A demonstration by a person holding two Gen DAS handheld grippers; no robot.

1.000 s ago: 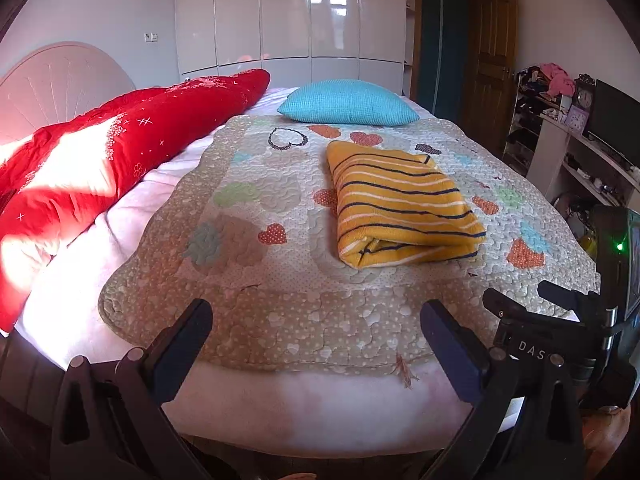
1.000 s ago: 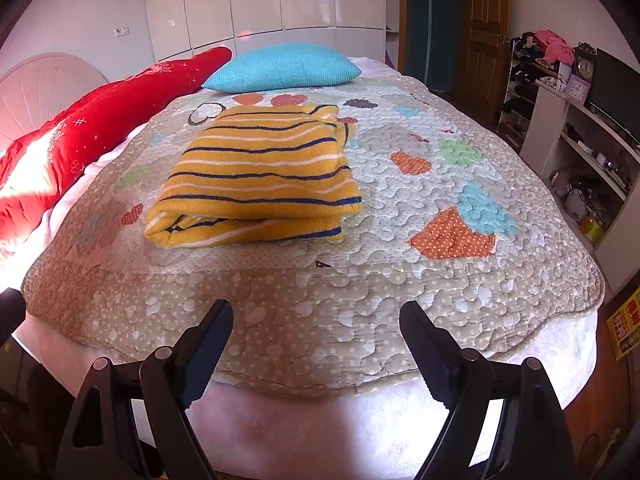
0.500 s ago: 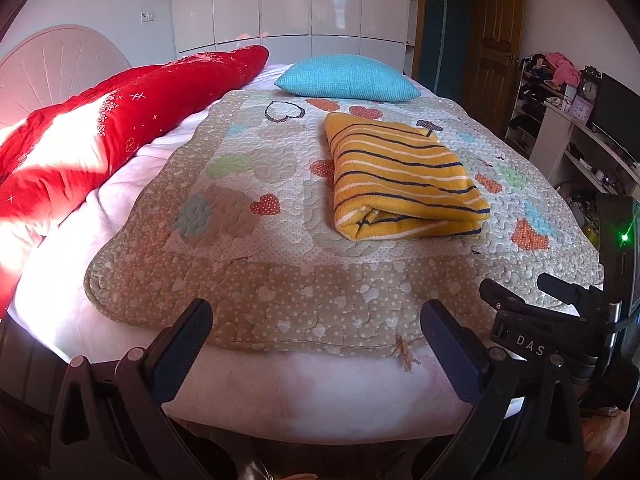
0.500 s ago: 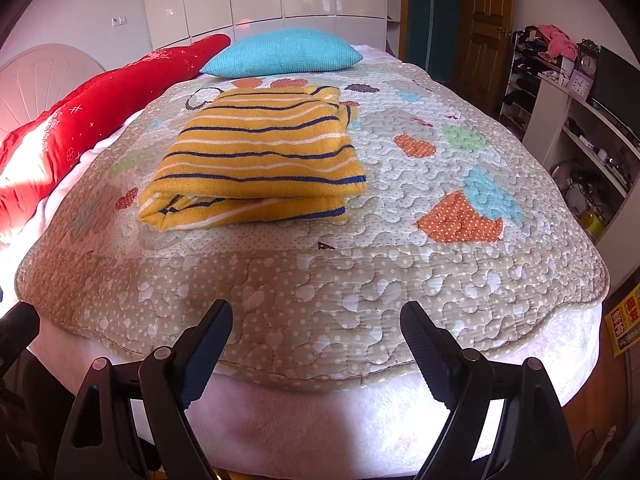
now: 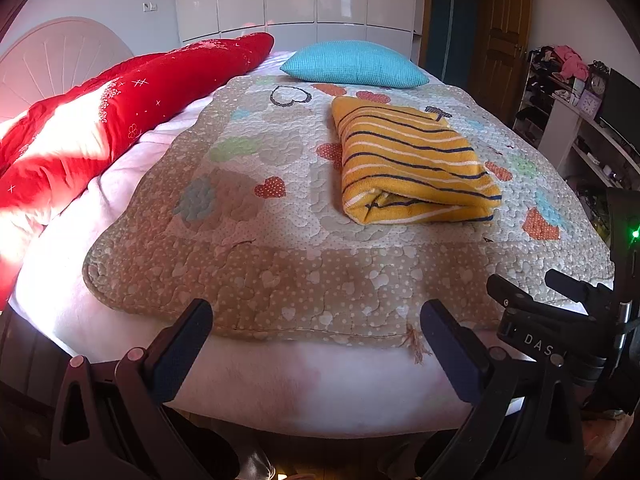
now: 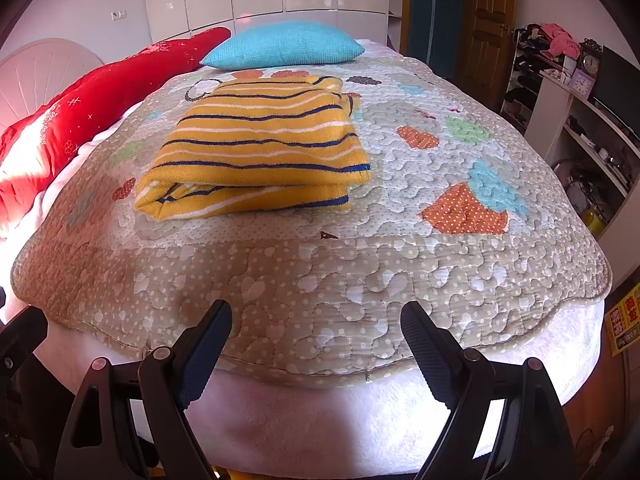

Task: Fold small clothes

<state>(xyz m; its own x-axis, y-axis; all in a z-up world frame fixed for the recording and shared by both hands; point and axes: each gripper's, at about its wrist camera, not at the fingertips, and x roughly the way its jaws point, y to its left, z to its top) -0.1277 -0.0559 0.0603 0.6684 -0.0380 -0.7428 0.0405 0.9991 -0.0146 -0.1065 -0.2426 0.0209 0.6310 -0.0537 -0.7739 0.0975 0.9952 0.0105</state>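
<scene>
A yellow garment with navy and white stripes [image 5: 408, 160] lies folded in a neat rectangle on the heart-patterned quilt [image 5: 256, 264]. It also shows in the right wrist view [image 6: 260, 152], left of centre on the quilt [image 6: 400, 272]. My left gripper [image 5: 316, 320] is open and empty, held off the near edge of the bed. My right gripper [image 6: 316, 324] is open and empty, also back from the bed's near edge. Part of the right gripper's body [image 5: 560, 332] shows at the lower right of the left wrist view.
A turquoise pillow [image 5: 352, 64] lies at the far end of the bed. A red duvet [image 5: 120, 108] is bunched along the left side. Shelves with clutter [image 6: 580, 120] and a wooden door [image 6: 484, 20] stand to the right. White wardrobes line the back wall.
Both grippers have drawn back and lowered from the bed, so more of its front edge shows. Their jaws stay open. The folded garment has not moved.
</scene>
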